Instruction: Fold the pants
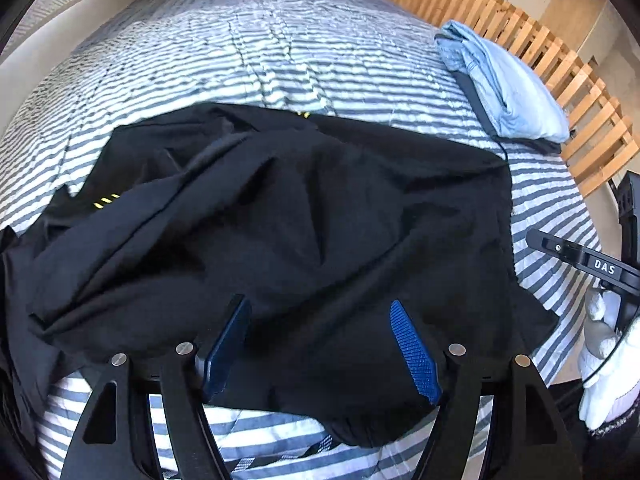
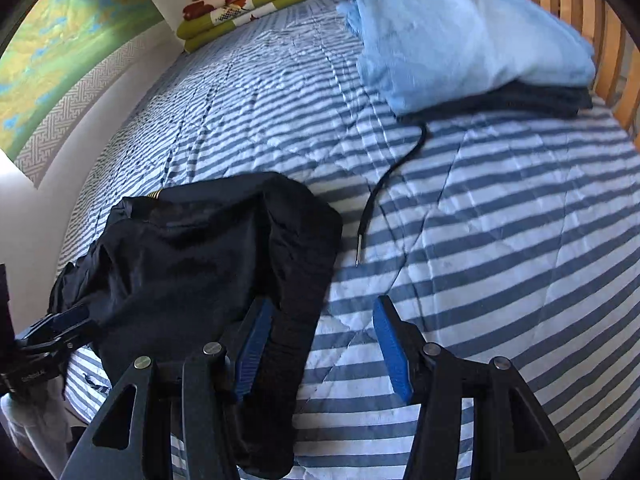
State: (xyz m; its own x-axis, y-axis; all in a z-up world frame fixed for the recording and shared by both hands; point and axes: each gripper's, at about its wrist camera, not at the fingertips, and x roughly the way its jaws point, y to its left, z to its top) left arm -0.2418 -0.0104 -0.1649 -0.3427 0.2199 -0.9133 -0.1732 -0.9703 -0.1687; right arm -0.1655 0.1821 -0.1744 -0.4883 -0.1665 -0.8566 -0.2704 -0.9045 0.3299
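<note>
Your left gripper [image 1: 320, 344] is holding its 2 blue-padded fingers [image 1: 414, 352] spread wide, with nothing pinched between them. Both pads are hovering low over the near edge of the black pants [image 1: 280, 216], and the dark cloth is filling the gap between them without being clamped.

Your right gripper [image 2: 320, 344] is also standing with its fingers [image 2: 390, 344] parted. Its left pad is touching or nearly touching the thick edge of the pants [image 2: 192, 256], where the fabric is bunching in a ribbed band, while its right pad is sitting clear of the cloth, above the bare striped bedspread [image 2: 500, 240].

The pants are lying crumpled and rumpled on the near part of the bed, spread broadly in the left wrist view, with small yellow stitch marks showing in 2 places. Part of the cloth is hanging off the near left edge of the bedspread [image 1: 260, 60].

Your gloved right hand [image 1: 600, 344] is showing at the right edge of the left wrist view.

A thin black cord [image 2: 396, 184] with a metal tip is trailing across the stripes, just beside the pants, running back toward a stack of folded clothes [image 2: 472, 36], light blue on top of dark, near the wooden slatted rail [image 1: 540, 40]. A folded green patterned blanket [image 2: 256, 8] is lying at the far end of the bed.
</note>
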